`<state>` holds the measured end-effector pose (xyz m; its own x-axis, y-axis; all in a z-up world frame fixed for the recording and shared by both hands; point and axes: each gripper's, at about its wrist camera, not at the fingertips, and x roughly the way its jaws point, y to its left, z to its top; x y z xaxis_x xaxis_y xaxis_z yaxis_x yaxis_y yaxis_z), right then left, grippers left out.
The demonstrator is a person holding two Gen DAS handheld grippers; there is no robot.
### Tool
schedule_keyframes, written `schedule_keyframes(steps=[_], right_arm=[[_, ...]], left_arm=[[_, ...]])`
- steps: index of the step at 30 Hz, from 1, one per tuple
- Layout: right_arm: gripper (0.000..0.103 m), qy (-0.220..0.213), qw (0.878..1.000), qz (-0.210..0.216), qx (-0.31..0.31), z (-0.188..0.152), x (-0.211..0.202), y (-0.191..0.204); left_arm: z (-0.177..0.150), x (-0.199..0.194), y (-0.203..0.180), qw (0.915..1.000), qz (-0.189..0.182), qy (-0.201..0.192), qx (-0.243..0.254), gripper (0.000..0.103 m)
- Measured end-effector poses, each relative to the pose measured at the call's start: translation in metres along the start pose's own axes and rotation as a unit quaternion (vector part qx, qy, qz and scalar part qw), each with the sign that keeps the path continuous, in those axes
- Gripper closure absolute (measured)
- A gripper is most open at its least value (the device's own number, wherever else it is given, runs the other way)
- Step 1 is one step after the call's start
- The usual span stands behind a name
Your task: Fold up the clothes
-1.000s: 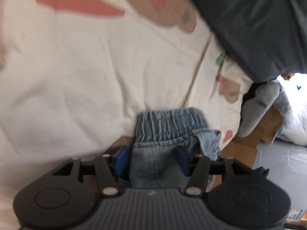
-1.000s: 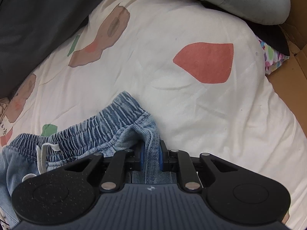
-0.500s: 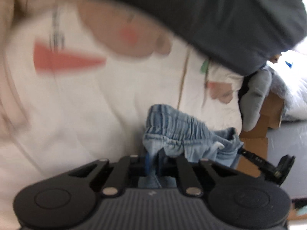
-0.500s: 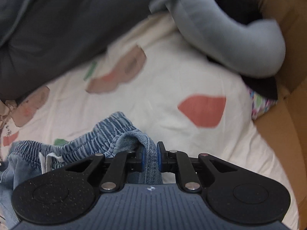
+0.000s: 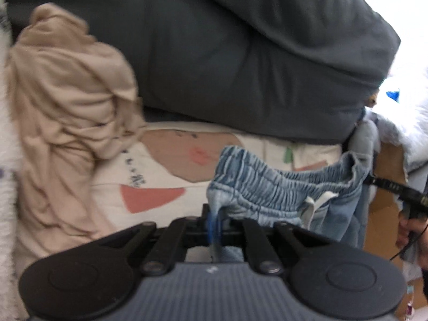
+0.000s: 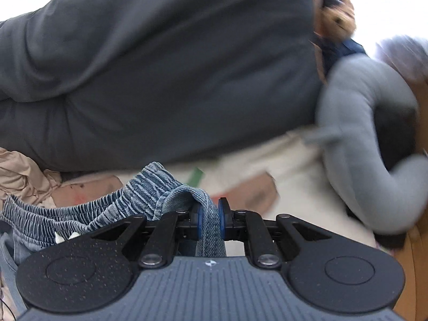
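Both pairs of fingers are clamping denim: the left gripper (image 5: 214, 223) is pinching one end of the jeans' (image 5: 270, 190) elastic waistband, and the right gripper (image 6: 209, 220) is squeezing a thicker bunch of the waistband at the other end, its blue pads pressed in from either side. Seen from the left wrist, the waistband is running from the fingers out toward 2 o'clock, sagging a little in the middle with a white drawstring (image 5: 311, 207) dangling from it. The garment is hanging between the two tools above the printed bedsheet (image 5: 160, 174), the legs dropping out of sight below. Gripping both waistband ends this way is probably meant to let the weight of the fabric pull the jeans straight before they are laid down flat; whether a fold has already gone in cannot be told.

Around them, a crumpled beige garment (image 5: 69, 112) is lying at 10 o'clock in the left view. A dark grey duvet (image 5: 240, 53) is bulking across 12 o'clock in both views, and a grey cushion (image 6: 358, 133) is curving at 3 o'clock in the right view.
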<state>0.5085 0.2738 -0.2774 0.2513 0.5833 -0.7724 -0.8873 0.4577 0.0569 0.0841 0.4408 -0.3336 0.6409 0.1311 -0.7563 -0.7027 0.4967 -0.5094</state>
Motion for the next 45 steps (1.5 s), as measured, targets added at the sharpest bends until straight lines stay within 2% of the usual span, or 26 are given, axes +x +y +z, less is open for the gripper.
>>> schedule_keyframes(steps=[4,8,19,25,33,34,37,39,41,43,45], right_arm=[[0.092,0.013,0.999,0.009,-0.032,0.013,0.033,0.025],[0.092,0.022,0.999,0.006,-0.048,0.019,0.063,0.04],[0.092,0.019,0.999,0.005,-0.046,0.052,0.092,0.05],[0.092,0.031,0.998,0.003,-0.046,0.061,0.12,0.053],[0.091,0.074,0.996,-0.004,-0.058,0.045,0.175,0.058],[0.089,0.086,0.995,0.0,-0.055,0.044,0.181,0.057],[0.072,0.114,0.992,0.012,-0.05,0.041,0.191,0.05],[0.067,0.113,0.992,0.015,-0.055,0.04,0.181,0.045],[0.049,0.111,0.992,0.019,-0.054,0.037,0.164,0.04],[0.046,0.109,0.992,0.026,-0.06,0.032,0.144,0.035],[0.046,0.106,0.992,0.029,-0.065,0.024,0.12,0.027]], left_arm=[[0.0,0.005,0.018,0.9997,0.024,-0.004,-0.003,0.1],[0.008,0.011,0.021,0.9994,0.034,-0.012,0.003,0.1],[0.032,0.03,0.027,0.9973,0.062,-0.033,0.02,0.1],[0.034,0.06,0.033,0.9943,0.099,-0.009,0.038,0.1],[0.035,0.093,0.033,0.9877,0.14,0.026,0.065,0.096],[0.035,0.096,0.033,0.9867,0.144,0.031,0.069,0.093],[0.035,0.106,0.031,0.9835,0.155,0.045,0.081,0.09],[0.035,0.104,0.029,0.9819,0.162,0.049,0.084,0.087],[0.035,0.093,0.026,0.9808,0.172,0.041,0.082,0.079],[0.035,0.08,0.024,0.9791,0.183,0.027,0.084,0.06],[0.036,0.064,0.019,0.9773,0.192,0.007,0.089,0.054]])
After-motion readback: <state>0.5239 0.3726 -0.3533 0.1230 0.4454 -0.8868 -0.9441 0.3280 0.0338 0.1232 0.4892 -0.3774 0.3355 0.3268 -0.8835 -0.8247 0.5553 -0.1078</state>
